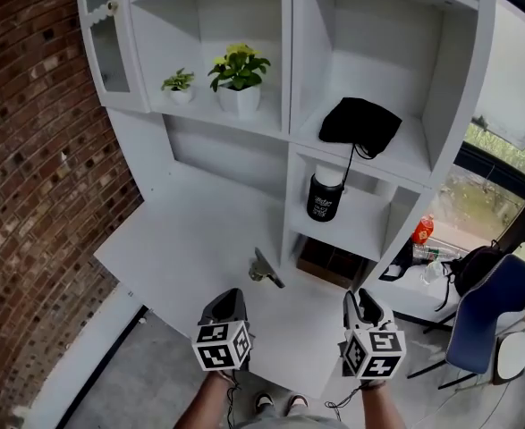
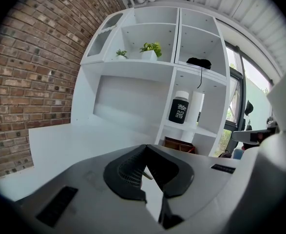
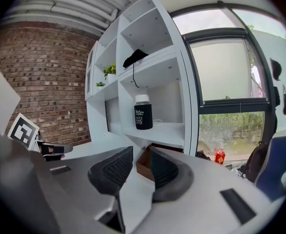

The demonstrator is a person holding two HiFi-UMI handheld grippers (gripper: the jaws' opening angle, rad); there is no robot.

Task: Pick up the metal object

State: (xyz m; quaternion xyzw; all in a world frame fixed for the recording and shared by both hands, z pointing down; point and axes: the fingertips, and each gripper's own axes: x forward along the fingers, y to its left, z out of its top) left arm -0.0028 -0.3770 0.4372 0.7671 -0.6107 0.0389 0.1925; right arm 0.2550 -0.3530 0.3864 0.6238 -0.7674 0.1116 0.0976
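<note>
The small grey metal object (image 1: 264, 268) lies on the white tabletop (image 1: 190, 239), near the right edge, about halfway between the front and the back. The left claw (image 1: 230, 295) hangs over the front edge, just in front of the metal object. Its two tips are pressed together and it holds nothing. The right claw (image 1: 362, 300) hangs by the front right corner. It has a narrow gap between its tips and holds nothing.
</note>
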